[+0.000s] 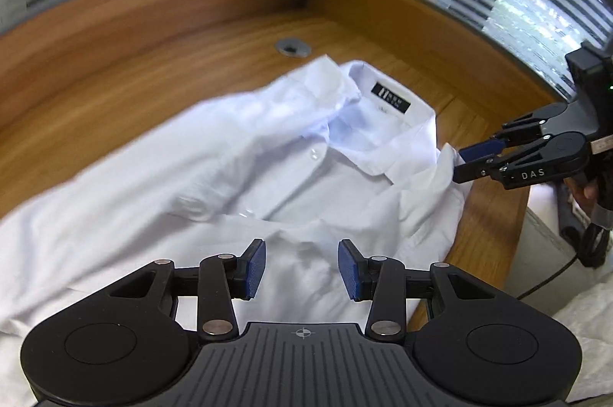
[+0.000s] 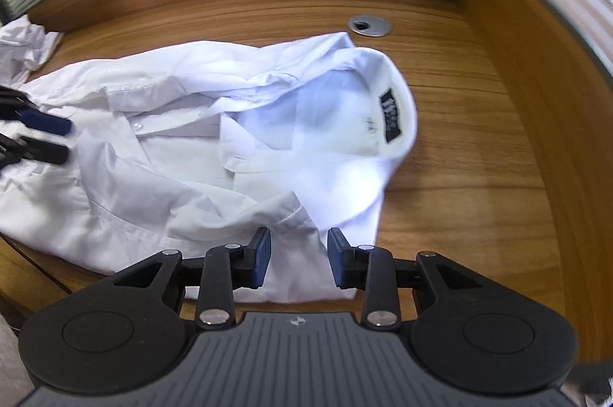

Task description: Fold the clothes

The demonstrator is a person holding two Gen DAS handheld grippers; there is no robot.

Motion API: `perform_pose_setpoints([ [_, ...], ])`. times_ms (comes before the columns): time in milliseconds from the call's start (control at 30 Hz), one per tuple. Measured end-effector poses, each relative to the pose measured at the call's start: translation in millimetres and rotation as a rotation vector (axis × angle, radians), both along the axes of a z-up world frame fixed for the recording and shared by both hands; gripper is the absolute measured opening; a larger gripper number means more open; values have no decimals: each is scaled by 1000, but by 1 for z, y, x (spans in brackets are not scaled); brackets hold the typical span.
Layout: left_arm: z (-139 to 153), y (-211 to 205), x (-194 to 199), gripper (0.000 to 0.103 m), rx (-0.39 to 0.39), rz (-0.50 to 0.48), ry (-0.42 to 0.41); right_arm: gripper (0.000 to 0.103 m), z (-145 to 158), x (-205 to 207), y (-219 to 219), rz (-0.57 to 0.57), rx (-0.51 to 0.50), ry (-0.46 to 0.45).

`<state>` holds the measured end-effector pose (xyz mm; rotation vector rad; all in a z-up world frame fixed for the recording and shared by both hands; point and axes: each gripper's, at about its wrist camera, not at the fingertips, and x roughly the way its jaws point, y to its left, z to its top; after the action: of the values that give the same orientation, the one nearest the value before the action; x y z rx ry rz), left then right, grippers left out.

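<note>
One crumpled white cotton shirt [image 1: 237, 169] lies collar-up on the wood-grain desk [image 1: 115, 62]; left tongs [image 1: 302, 269] and right tongs [image 2: 299, 257] hover parted above it, blue ribbed pads gripping nothing.

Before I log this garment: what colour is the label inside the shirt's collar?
Black with pale lettering; the label shows best in the left wrist view.

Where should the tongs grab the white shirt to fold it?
Probably at the shoulder edges beside the collar, one tong on each side, coming down from above. The shirt lies rumpled on the table, front up, and those edges are free.
</note>
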<state>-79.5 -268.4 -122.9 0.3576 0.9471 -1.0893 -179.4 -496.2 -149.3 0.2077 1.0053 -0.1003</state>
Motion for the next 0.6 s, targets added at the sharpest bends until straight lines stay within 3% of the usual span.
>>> perform_pose_setpoints([
  [33, -4, -3, 0, 40, 5, 7, 15, 37, 0, 2, -2, 18, 20, -5],
  [67, -8, -5, -1, 35, 7, 18, 20, 29, 0, 3, -4, 30, 41, -12],
  [100, -10, -7, -2, 27, 10, 32, 17, 19, 0, 4, -6, 33, 59, -22],
  [133, -13, -8, -2, 24, 12, 48, 9, 2, 0, 4, -8, 29, 69, -29],
  [367, -30, -12, 3, 21, 53, 143, 8, 1, -18, 5, -11, -33, -1, 24],
  [467, -40, -12, 5, 28, 70, 155, 14, 3, -30, 8, -4, -34, -50, 47],
  [600, -28, 0, 7, 30, 7, 161, 36, 7, -26, 10, 1, -52, -93, 64],
])
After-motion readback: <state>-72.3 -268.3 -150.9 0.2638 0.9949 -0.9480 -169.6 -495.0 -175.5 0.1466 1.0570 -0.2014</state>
